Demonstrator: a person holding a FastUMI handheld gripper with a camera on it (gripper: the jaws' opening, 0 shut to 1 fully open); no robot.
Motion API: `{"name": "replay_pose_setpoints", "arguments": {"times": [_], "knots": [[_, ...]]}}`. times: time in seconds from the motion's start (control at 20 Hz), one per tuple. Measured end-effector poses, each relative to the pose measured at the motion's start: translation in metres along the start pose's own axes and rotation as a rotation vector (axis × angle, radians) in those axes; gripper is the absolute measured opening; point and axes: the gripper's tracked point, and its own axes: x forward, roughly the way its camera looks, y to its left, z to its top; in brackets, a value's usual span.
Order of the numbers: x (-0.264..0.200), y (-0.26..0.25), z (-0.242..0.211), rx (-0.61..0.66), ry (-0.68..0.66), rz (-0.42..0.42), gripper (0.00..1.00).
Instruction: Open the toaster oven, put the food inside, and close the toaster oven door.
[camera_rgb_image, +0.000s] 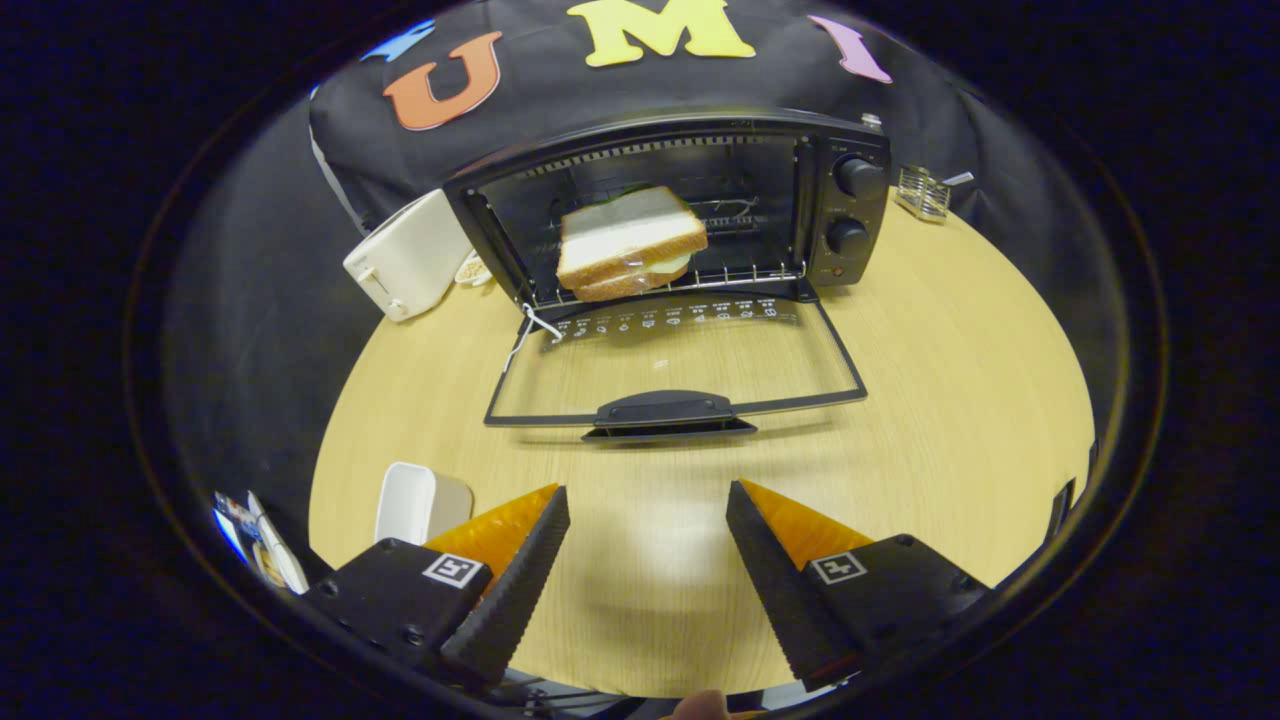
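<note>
The gripper (648, 525) sits at the bottom centre of the frame with its two fingers (510, 585) spread wide apart and nothing between them, only bare tabletop showing in the gap. Each finger has a dark ribbed inner face and an orange back.

Ahead of the fingertips lies a broad open stretch of the pale wooden table (960, 400), free up to the dropped door. To the lower left, just beside the left finger, a small white tray (412, 500) rests near the table's edge.

In the middle of the frame the toaster oven door (675, 365) lies folded down flat, its black handle (668, 412) pointing toward the gripper and well apart from the fingertips. A white cord (528, 330) hangs at the door's left hinge corner.

Above it, upper centre, the toaster oven (850, 210) stands open, two knobs on its right panel. The sandwich (628, 243) rests inside on the wire rack, toward the left of the cavity.

At upper left a white toaster (405, 262) stands just beside the oven. At upper right a small wire holder (922, 192) sits near the table's far edge.
</note>
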Motion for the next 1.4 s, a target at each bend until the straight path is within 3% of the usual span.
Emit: {"name": "replay_pose_setpoints", "arguments": {"times": [0.35, 0.65, 0.85, 1.4], "knots": [[0.048, -0.016, -0.002, 0.005, 0.008, -0.08, 1.0], [0.056, -0.018, 0.007, -0.042, -0.028, -0.148, 1.0], [0.049, -0.017, 0.009, -0.034, -0.006, -0.152, 1.0], [-0.011, -0.005, 0.057, -0.057, -0.187, -0.143, 1.0]]}}
